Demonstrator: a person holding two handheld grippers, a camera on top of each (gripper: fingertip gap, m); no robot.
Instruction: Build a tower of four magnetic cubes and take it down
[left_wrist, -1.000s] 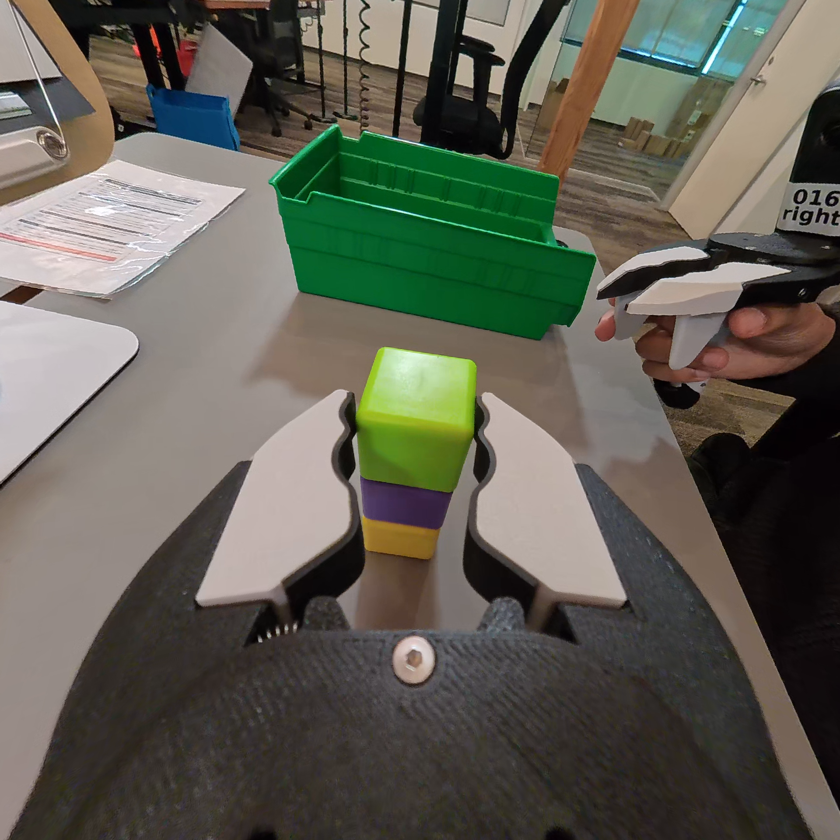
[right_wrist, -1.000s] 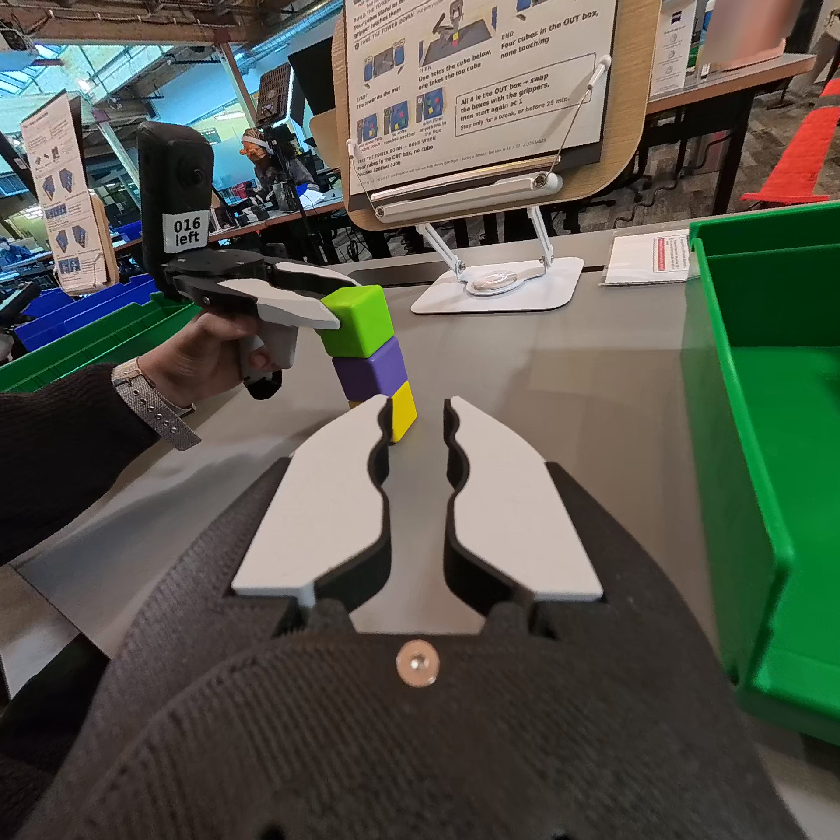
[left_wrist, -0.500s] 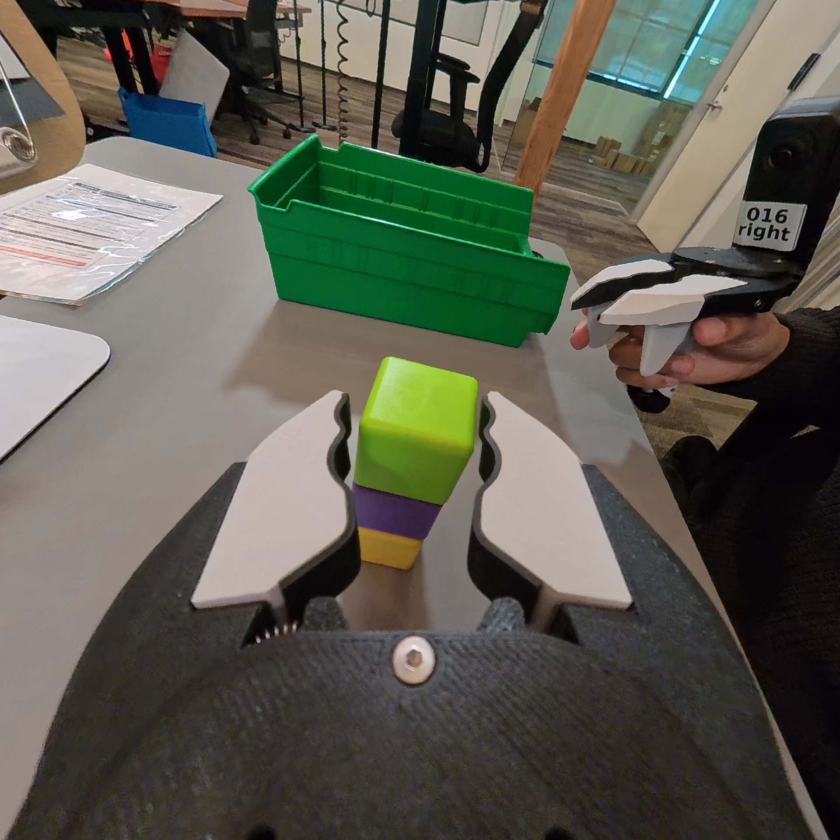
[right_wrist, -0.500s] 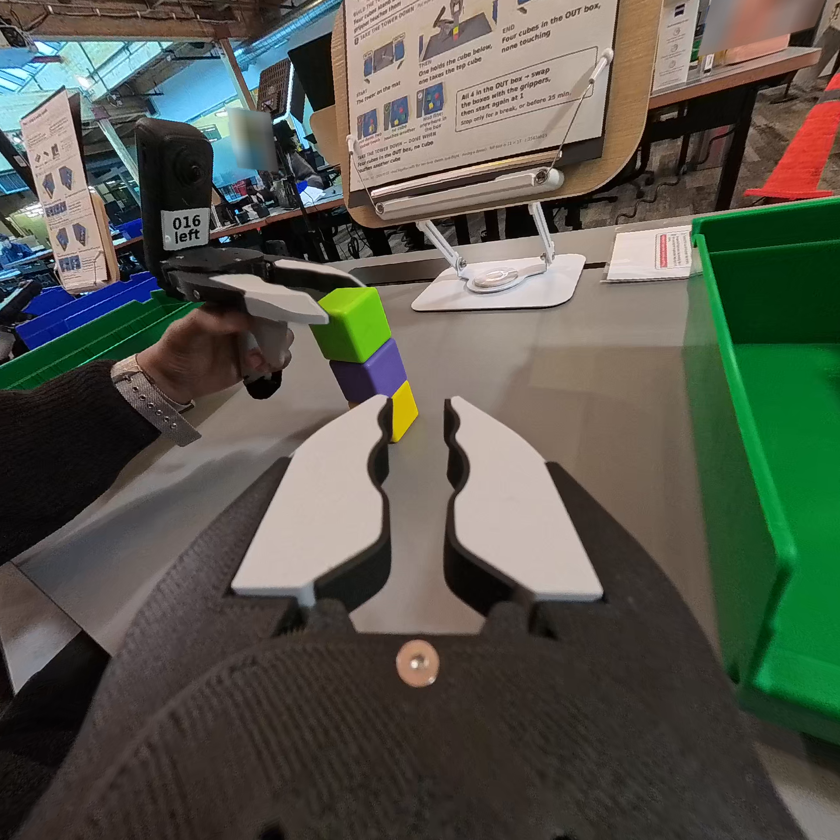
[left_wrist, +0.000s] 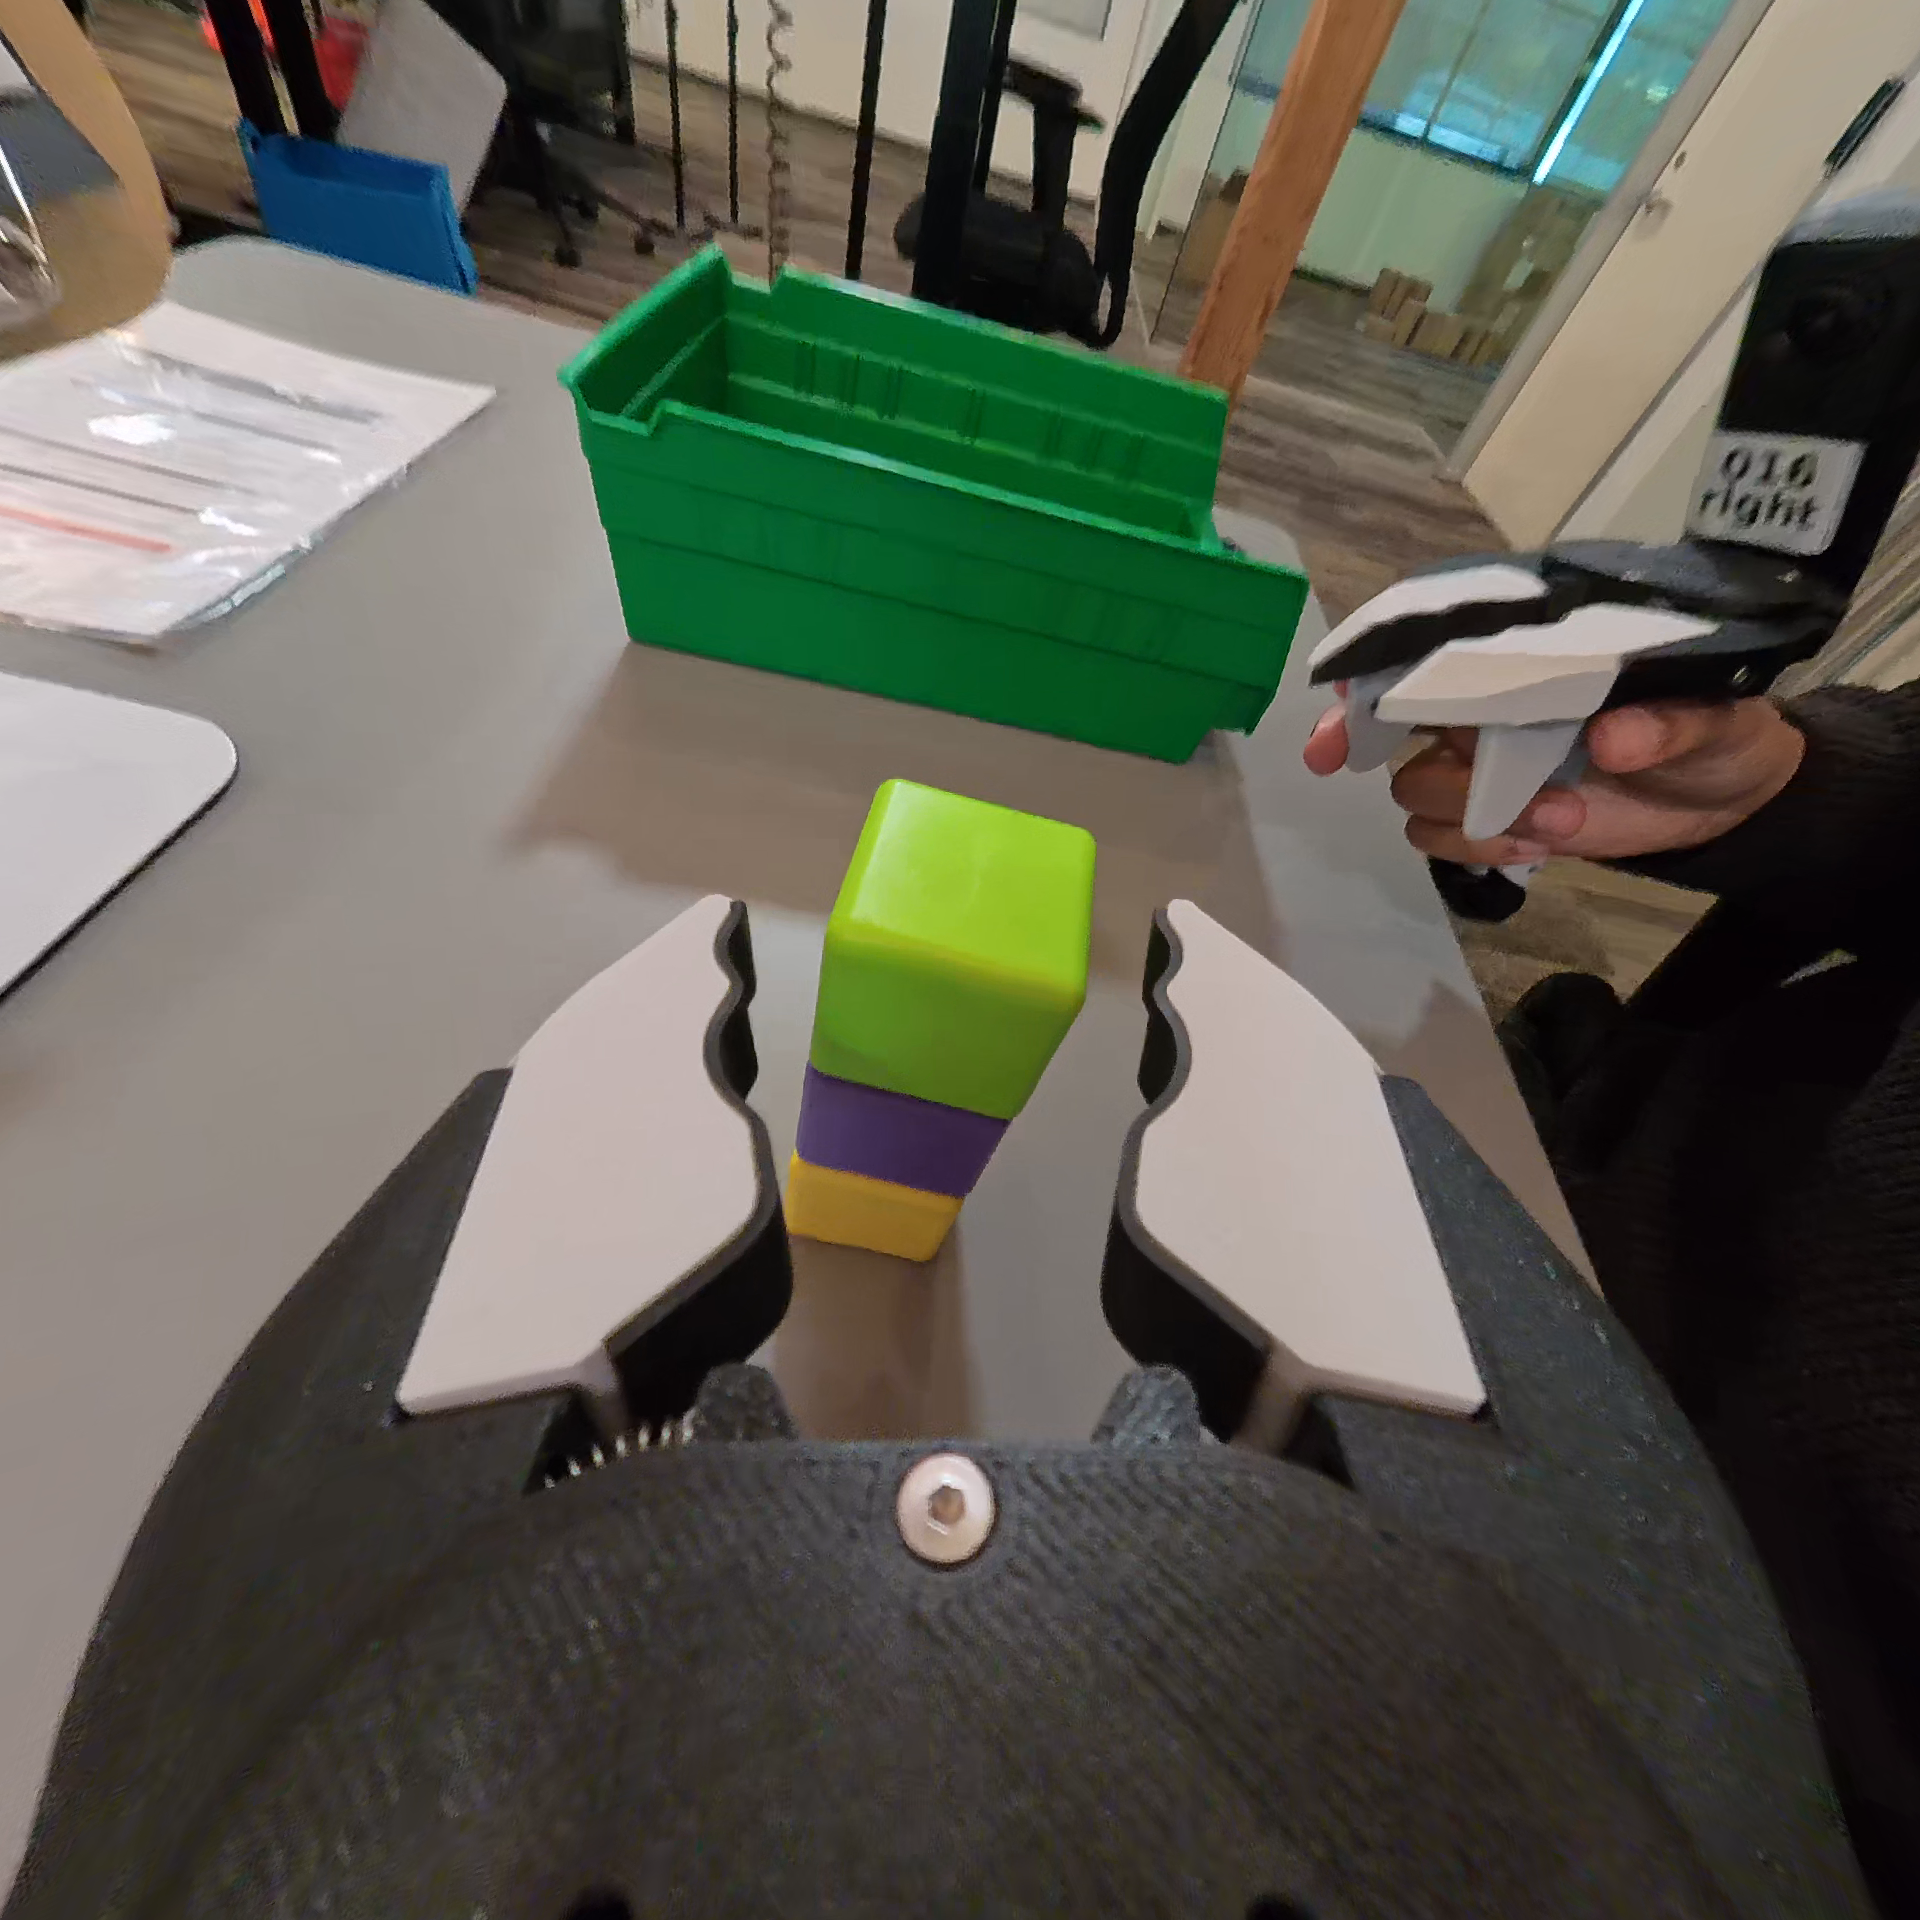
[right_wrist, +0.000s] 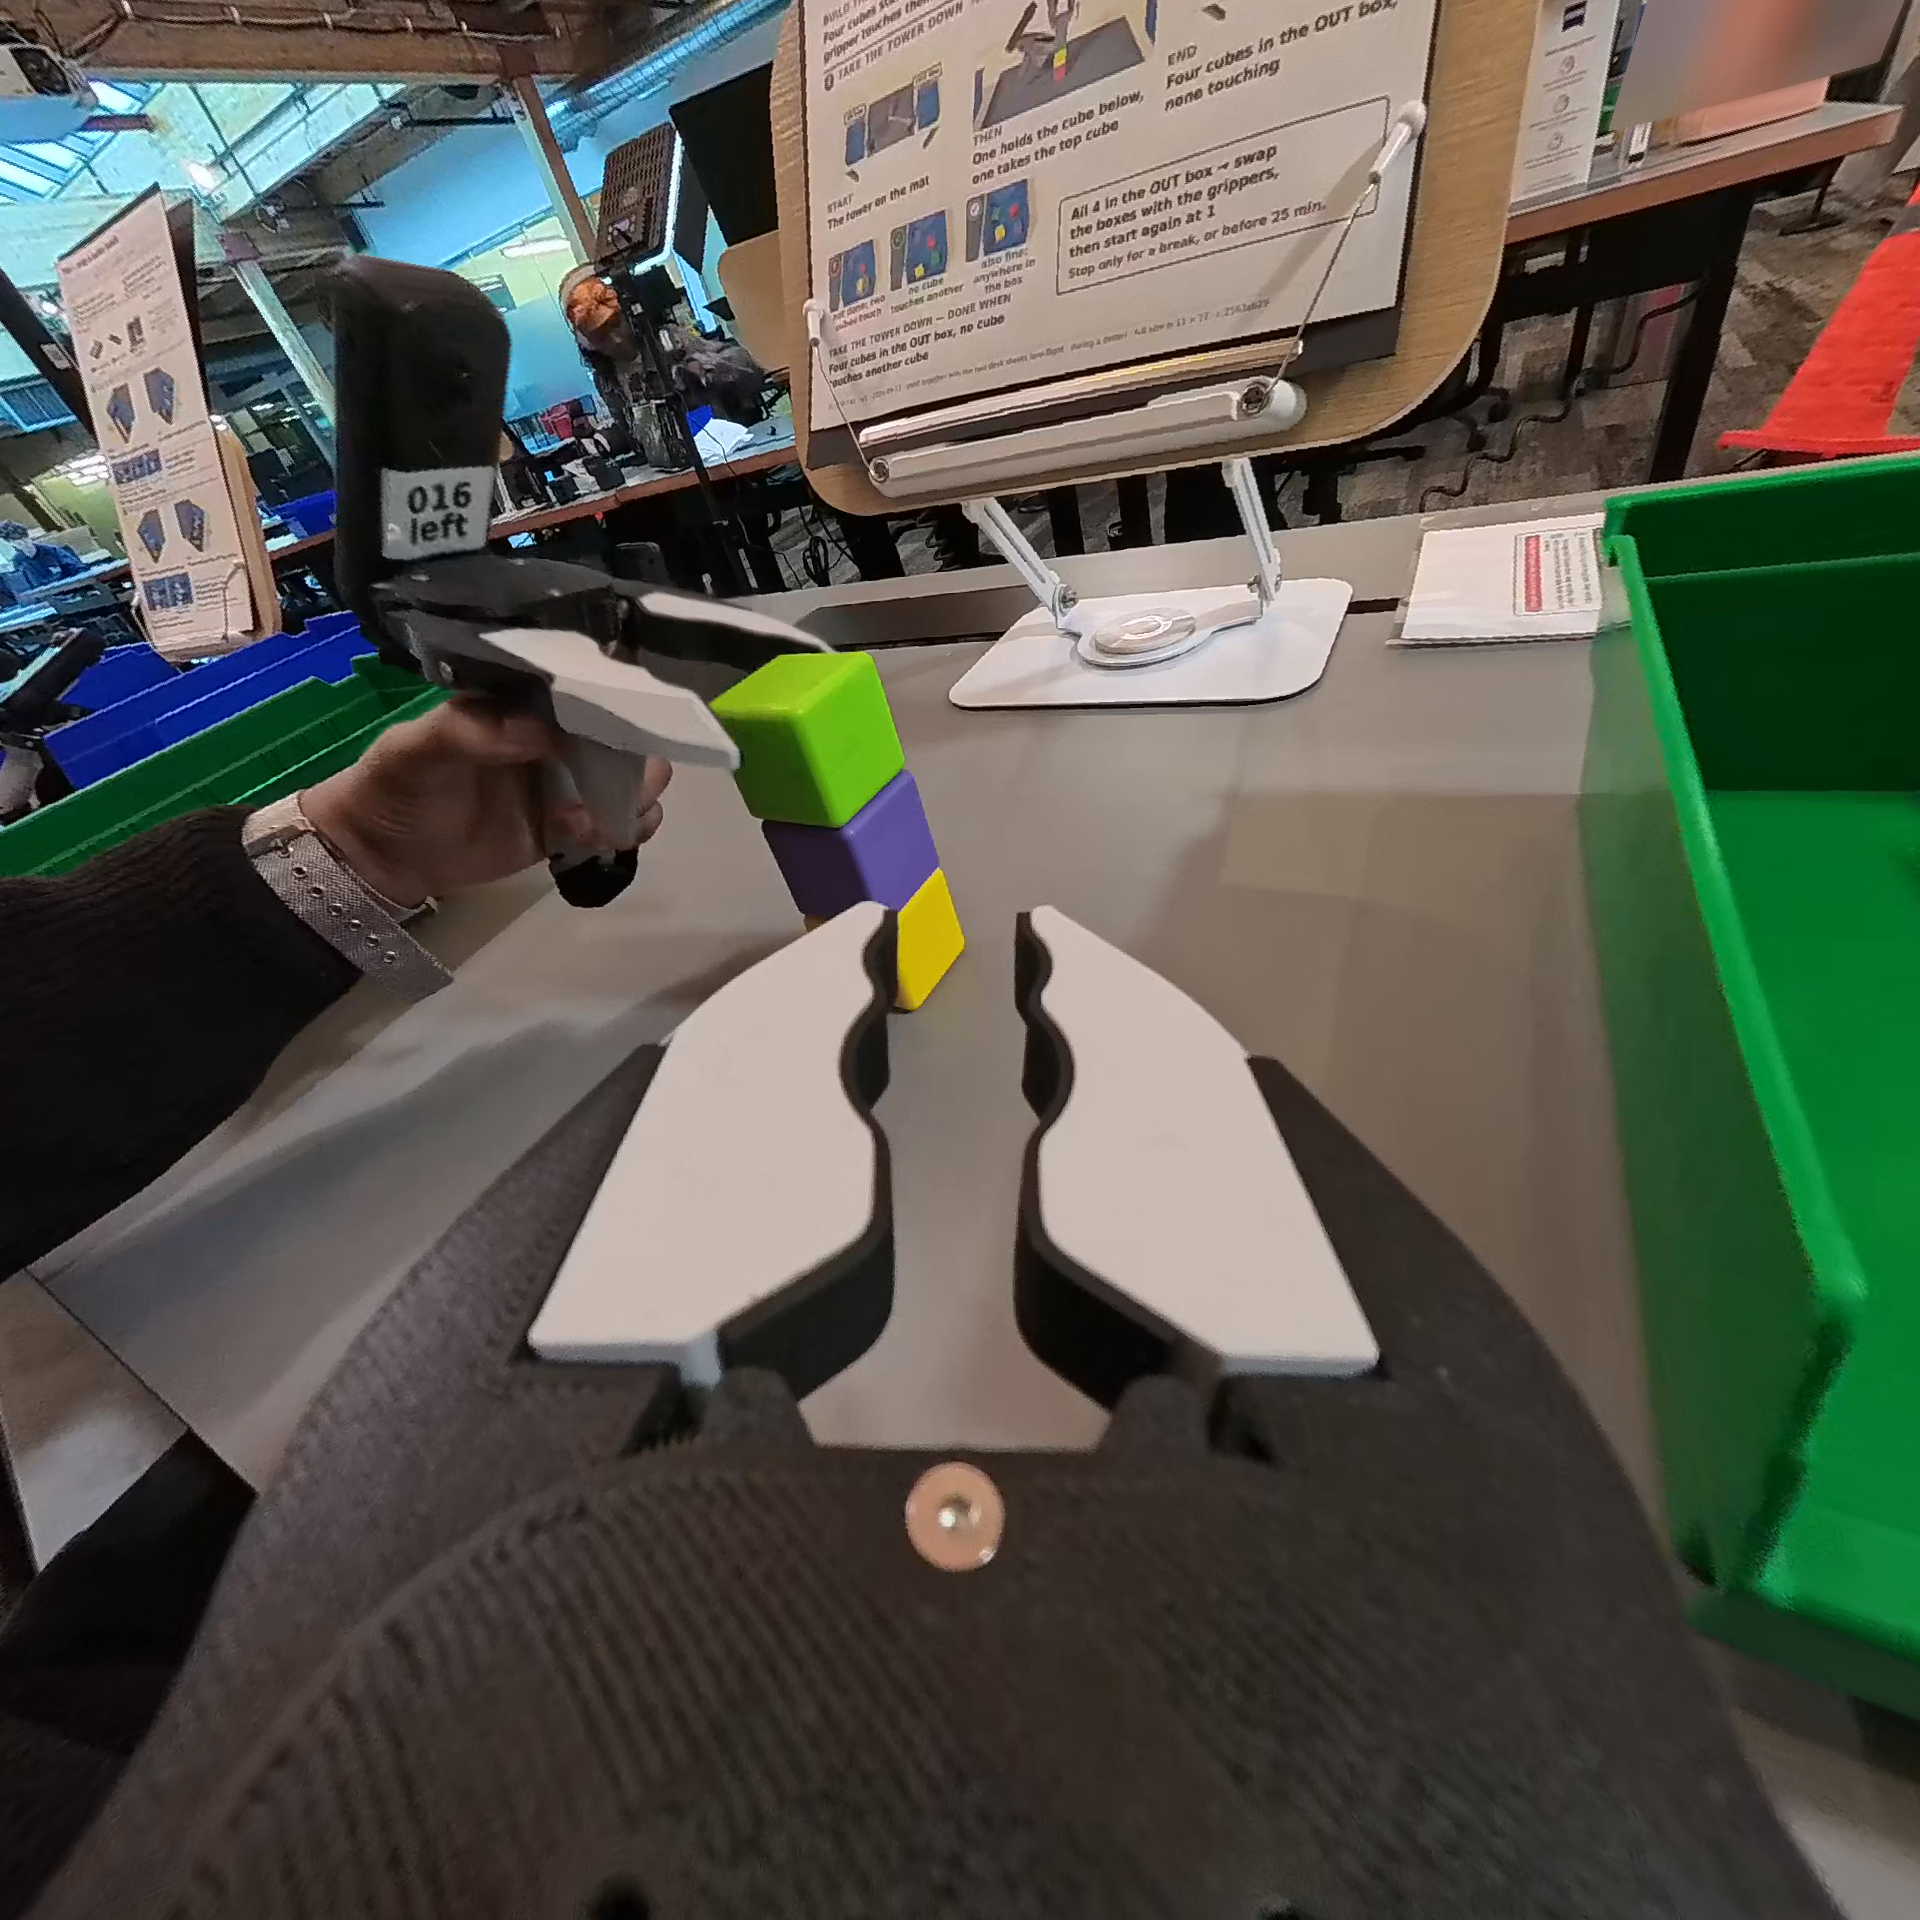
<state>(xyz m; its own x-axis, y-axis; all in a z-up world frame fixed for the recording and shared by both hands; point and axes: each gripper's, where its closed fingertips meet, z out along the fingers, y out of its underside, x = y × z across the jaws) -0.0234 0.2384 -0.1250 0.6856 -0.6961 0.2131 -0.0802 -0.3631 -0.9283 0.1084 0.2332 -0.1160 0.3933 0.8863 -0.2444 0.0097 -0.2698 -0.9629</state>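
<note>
A tower of three cubes stands on the grey table (left_wrist: 416, 831): a lime green cube (left_wrist: 961, 956) on a purple cube (left_wrist: 904, 1132) on a yellow cube (left_wrist: 868, 1210). My left gripper (left_wrist: 948, 914) is open around the green cube, with a clear gap between each pad and the cube. The right wrist view shows the same: the left gripper (right_wrist: 748, 707) at the green cube (right_wrist: 810, 738), above the purple (right_wrist: 852, 852) and yellow (right_wrist: 928, 935) cubes. My right gripper (right_wrist: 951, 925) is narrowly open and empty, just in front of the tower. It also shows in the left wrist view (left_wrist: 1351, 665).
A green bin (left_wrist: 914, 582) stands behind the tower; in the right wrist view it is at the right (right_wrist: 1766, 935). A stand with an instruction sheet (right_wrist: 1101, 208) rests on a white base (right_wrist: 1143, 644). A sleeved paper (left_wrist: 187, 478) lies at the left.
My left gripper's pads were against the green cube a second ago and have opened away from it; the cube stays on the tower. The right gripper has kept the same narrow opening.
</note>
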